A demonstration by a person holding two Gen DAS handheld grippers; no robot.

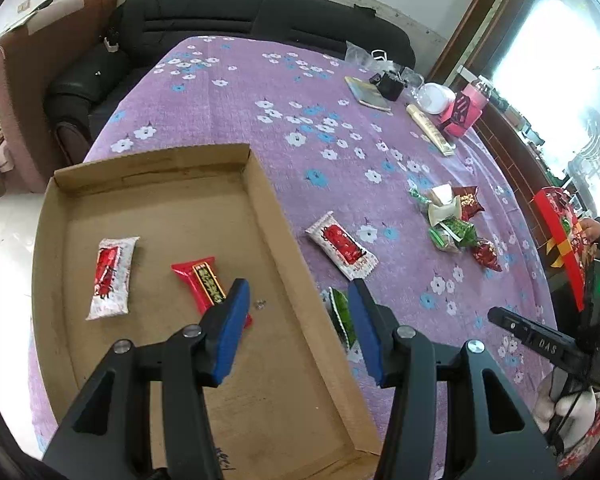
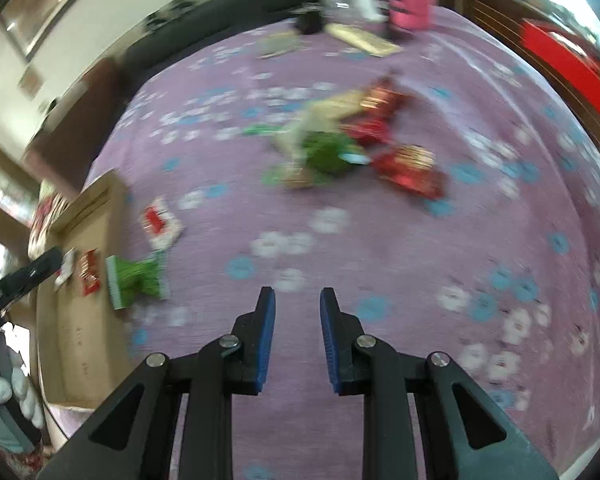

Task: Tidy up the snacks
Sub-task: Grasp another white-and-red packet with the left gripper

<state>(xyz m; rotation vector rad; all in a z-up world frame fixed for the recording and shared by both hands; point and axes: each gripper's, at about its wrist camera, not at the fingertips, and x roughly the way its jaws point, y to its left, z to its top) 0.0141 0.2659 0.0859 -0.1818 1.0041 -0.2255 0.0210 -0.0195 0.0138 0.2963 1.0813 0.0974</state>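
Note:
A shallow cardboard tray (image 1: 268,200) lies on the purple flowered tablecloth. In it lie a white-and-red snack packet (image 1: 111,276) and a red bar (image 1: 204,284). My left gripper (image 1: 298,290) is open and empty above the tray's right wall. A green packet (image 1: 342,312) lies just outside that wall, and a second white-and-red packet (image 1: 342,245) lies farther out. A pile of green and red snacks (image 1: 458,224) sits to the right. In the blurred right wrist view, my right gripper (image 2: 298,298) is open and empty over the cloth, short of the pile (image 2: 352,140).
At the table's far end are a pink box (image 1: 466,110), a black case (image 1: 390,84), a book (image 1: 368,92) and a long gold packet (image 1: 430,130). A black sofa (image 1: 228,12) stands behind the table. A red box (image 1: 556,232) sits at the right edge.

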